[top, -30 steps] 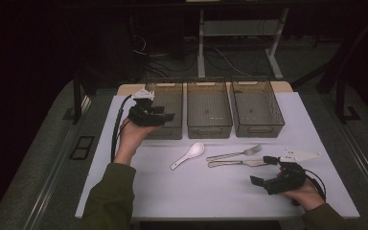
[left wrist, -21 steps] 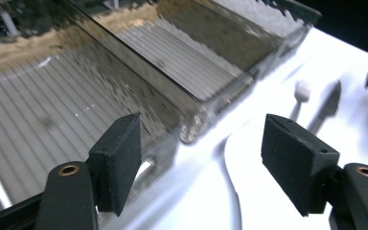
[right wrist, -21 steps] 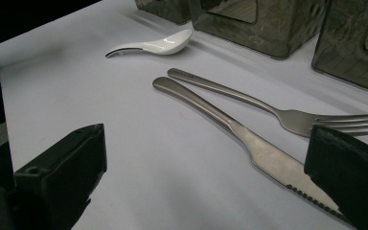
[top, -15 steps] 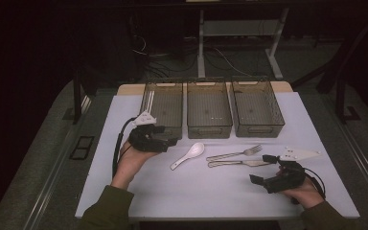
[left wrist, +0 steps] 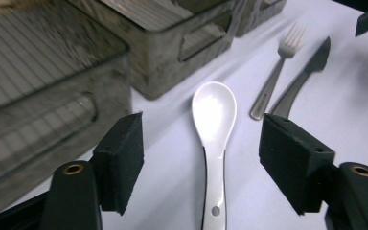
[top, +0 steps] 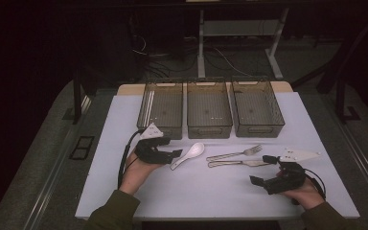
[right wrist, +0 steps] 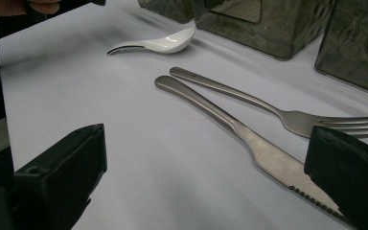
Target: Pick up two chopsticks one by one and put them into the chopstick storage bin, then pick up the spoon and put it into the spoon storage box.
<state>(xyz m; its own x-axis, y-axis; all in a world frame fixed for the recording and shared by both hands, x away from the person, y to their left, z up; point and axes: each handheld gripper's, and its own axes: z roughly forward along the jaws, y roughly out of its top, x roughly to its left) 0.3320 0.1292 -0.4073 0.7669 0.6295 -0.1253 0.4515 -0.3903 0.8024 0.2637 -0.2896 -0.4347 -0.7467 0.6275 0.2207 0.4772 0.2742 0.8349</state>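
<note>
High view: white table (top: 220,191) stands on grey floor (top: 38,158) in a dark room.

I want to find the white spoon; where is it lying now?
In the high view the white spoon lies on the table left of the fork, just in front of the middle bin, beside the left tool.

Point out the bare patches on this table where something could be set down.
Free: the white table near edge, between left gripper and right gripper. Crowded: the row of spoon, fork and knife before the three bins.
</note>
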